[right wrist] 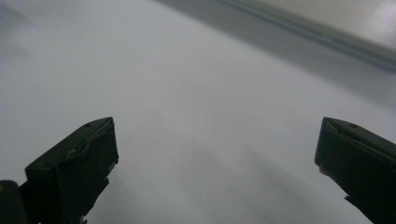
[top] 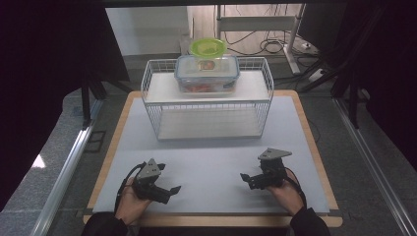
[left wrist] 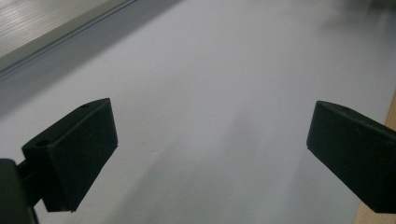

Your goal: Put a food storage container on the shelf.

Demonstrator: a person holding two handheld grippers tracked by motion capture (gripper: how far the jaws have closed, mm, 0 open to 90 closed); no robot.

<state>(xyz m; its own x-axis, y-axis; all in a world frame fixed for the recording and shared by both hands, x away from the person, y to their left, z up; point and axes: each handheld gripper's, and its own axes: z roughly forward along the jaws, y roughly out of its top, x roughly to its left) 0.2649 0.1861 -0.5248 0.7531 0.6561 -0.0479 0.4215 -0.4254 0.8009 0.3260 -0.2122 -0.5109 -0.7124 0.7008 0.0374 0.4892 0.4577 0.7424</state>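
Observation:
A white wire rack (top: 206, 120) with two shelves stands at the back middle of the grey mat (top: 211, 157). On its top shelf sits a clear lidded food box (top: 207, 73) with a blue rim, and a lime-green bowl (top: 208, 47) rests on that box. My left gripper (top: 172, 191) lies near the mat's front left, held in a hand, jaws pointing toward the middle. My right gripper (top: 246, 179) lies at the front right, pointing inward too. Both stand open with nothing between their jaws; in each gripper view the fingers (left wrist: 74, 154) (right wrist: 74, 170) hover wide apart over bare mat.
The mat lies on a wooden tabletop (top: 317, 157) with a narrow bare rim. Metal rails (top: 64, 172) run along both sides of the table. Cables and a frame (top: 260, 29) stand behind the rack. Bare mat stretches between the grippers and the rack.

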